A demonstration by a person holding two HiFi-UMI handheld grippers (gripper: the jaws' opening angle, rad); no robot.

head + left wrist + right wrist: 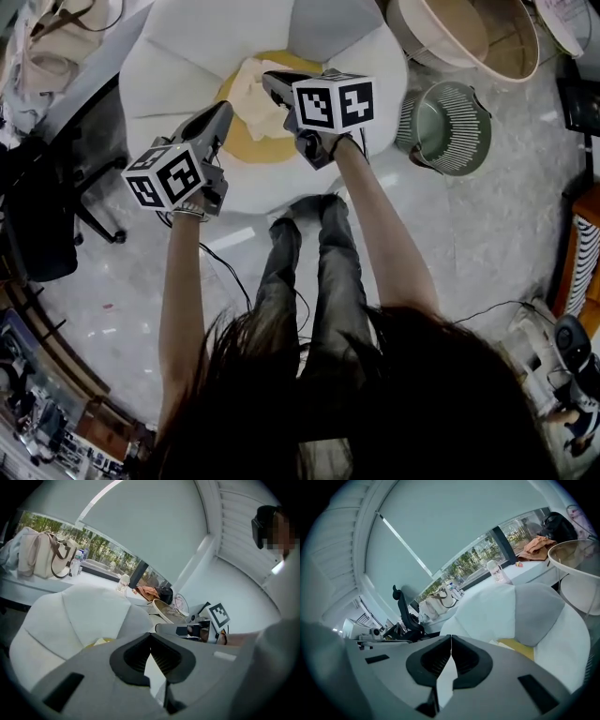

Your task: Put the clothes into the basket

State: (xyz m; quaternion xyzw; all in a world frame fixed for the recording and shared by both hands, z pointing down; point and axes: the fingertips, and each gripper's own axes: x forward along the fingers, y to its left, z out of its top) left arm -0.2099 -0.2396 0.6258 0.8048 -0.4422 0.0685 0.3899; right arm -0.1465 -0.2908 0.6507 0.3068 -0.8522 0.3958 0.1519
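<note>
Hovering by the cream garment (pixel 253 94), left gripper (pixel 228 106) and right gripper (pixel 268 81) are sitting shut, empty; grabbing likely needs opening first, with the green basket (pixel 452 127) at two o'clock.

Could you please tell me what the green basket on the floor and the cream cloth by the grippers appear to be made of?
The green basket looks like moulded plastic with a matte finish: it has one even sage colour and thin, regular slats in its wall. The cream cloth looks like soft fabric, perhaps cotton, since it crumples into loose folds. Its weave is too small to tell.
</note>
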